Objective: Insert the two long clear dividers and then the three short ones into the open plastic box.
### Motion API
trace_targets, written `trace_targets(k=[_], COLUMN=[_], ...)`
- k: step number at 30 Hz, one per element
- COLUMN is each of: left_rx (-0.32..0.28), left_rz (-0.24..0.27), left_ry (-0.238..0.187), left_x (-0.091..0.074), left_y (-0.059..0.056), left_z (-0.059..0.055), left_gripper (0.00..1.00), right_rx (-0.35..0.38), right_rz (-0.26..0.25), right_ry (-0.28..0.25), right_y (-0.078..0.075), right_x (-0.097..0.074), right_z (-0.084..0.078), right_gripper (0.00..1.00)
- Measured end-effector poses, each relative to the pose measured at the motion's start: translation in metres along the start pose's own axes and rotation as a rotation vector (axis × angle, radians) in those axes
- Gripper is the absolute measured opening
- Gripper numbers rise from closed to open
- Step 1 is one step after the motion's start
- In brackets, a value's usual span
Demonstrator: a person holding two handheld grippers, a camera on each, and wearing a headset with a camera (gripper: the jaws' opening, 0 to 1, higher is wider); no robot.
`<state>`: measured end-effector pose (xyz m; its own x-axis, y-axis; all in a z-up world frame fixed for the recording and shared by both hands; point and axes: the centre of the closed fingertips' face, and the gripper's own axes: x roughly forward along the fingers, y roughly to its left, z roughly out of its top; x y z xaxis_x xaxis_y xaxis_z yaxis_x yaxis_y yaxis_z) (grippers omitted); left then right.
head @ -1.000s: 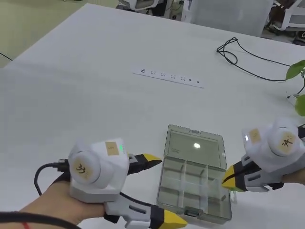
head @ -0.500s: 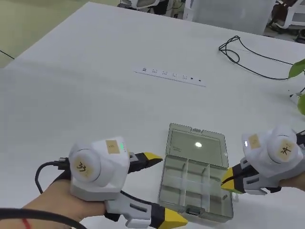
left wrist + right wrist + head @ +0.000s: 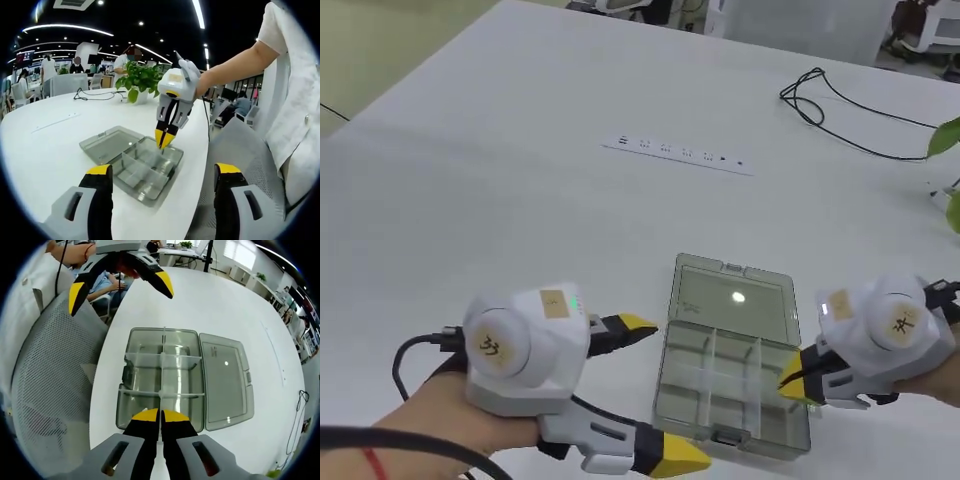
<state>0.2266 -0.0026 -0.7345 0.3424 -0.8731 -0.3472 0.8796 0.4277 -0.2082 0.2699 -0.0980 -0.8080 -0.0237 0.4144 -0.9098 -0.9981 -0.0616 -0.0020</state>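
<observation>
Dropped closer to the box [image 3: 142,375] versus a second ago: right gripper [image 3: 795,378], jaws pressed together, short divider [image 3: 160,402] right at the tips, grip on it unclear. Spread, empty: left gripper [image 3: 662,392], box just ahead. Keep divider upright; push straight down till seated.

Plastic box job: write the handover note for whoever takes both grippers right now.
Left gripper: open, empty, hovering off the left side of the plastic box.
Right gripper: shut on what looks like the last short divider, at the box's right-hand row.
Done: both long dividers are seated; two short dividers appear seated in line.
Left: press the held divider into its slots, then release.
</observation>
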Motion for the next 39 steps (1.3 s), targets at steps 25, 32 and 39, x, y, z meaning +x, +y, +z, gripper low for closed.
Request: trace_targets(k=[25,32,39], left_rx=[0.017,0.024,0.021], left_rz=[0.000,0.015,0.035], left_ry=[0.027,0.043,0.049], left_x=[-0.005,-0.010,-0.015], left_y=[0.002,0.005,0.008], left_z=[-0.003,-0.007,-0.008], left_gripper=[0.87,0.90,0.94], right_rx=[-0.007,0.012,0.094], right_rz=[-0.016,-0.030,-0.094], right_ry=[0.043,0.022,-0.083], right_y=[0.000,0.001,-0.005], right_x=[0.006,0.004,-0.025], right_z=[-0.003,-0.001,0.009], right_gripper=[0.02,0.05,0.11])
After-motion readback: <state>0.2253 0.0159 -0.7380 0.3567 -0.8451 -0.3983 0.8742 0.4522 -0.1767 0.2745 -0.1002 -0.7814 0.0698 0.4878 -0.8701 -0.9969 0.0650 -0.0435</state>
